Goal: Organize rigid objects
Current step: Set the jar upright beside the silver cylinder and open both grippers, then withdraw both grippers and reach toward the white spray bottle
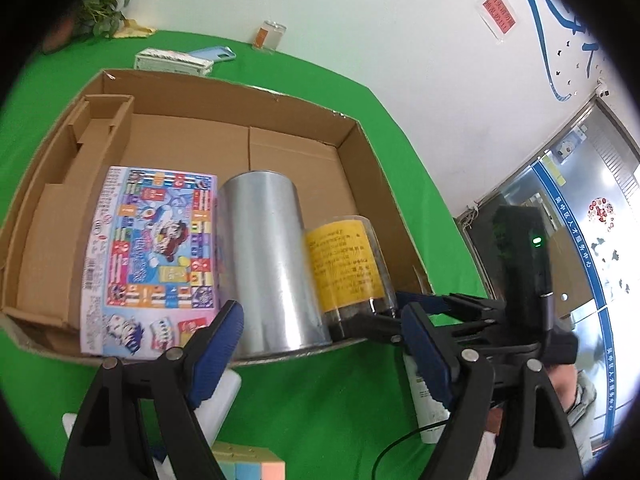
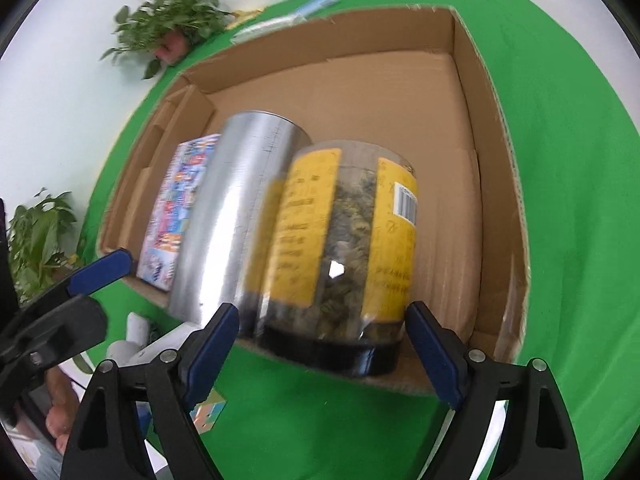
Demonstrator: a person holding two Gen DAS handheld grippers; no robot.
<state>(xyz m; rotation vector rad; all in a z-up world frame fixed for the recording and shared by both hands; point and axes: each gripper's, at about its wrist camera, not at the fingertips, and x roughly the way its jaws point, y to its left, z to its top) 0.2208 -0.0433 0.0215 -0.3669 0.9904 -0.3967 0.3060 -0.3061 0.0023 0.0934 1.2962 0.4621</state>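
A cardboard box (image 1: 224, 92) sits open on the green table (image 1: 400, 152). Along its left wall stands a folded cardboard insert (image 1: 100, 120). Next to that, at the near wall, a colourful carton (image 1: 152, 248) lies flat, and a silver can (image 1: 264, 264) lies on its side touching the carton's right edge. Right of the can lies a jar (image 2: 344, 248) with a yellow label and a black lid, pressed against the can, its lid at the box's near edge. The far half of the box floor is bare, and so is a strip between the jar and the right wall.

The left gripper (image 1: 320, 340) hangs over the table just near the box's near wall, jaws spread wide with nothing between them. A white block (image 1: 224, 396) and a pastel cube (image 1: 248, 462) lie under it on the cloth. The right gripper (image 2: 322, 344) is at the jar's lid end, its blue pads either side of the lid but clear of it, so it stands open. Beyond the box's far wall lie a flat packet (image 1: 172, 60), a blue case (image 1: 214, 54) and a small glass jar (image 1: 270, 36); potted plants (image 2: 176, 20) stand at the far left.
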